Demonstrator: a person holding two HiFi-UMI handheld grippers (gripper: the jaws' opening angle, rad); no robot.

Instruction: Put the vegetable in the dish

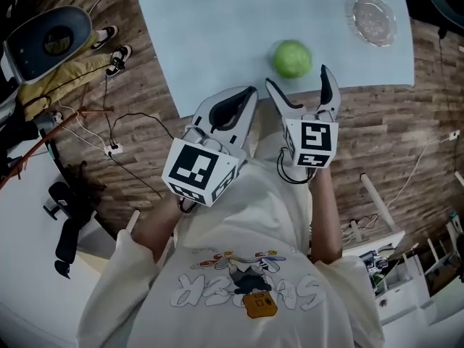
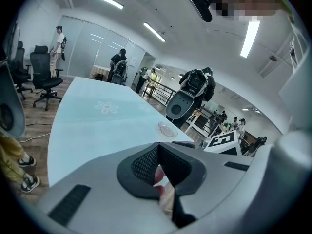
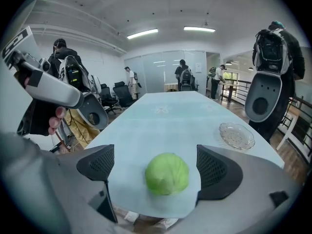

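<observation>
A round green cabbage (image 1: pixel 293 58) (image 3: pixel 167 173) lies on the pale blue table (image 1: pixel 217 27) close to its near edge. The clear glass dish (image 1: pixel 373 20) (image 3: pixel 236 135) (image 2: pixel 167 129) sits further back to the right, with nothing in it. My right gripper (image 1: pixel 303 87) (image 3: pixel 158 168) hovers just short of the cabbage, wide open. Its pads (image 3: pixel 217 172) stand either side of the cabbage without touching it. My left gripper (image 1: pixel 235 107) (image 2: pixel 158 164) is held beside it at the table edge, its jaws shut with nothing gripped.
The table's near edge (image 1: pixel 348 89) runs just under the grippers, with wooden floor and loose cables (image 1: pixel 109 140) below. A grey and black machine (image 3: pixel 267 89) stands beside the table on the right. Office chairs (image 2: pixel 45 79) and people stand far back.
</observation>
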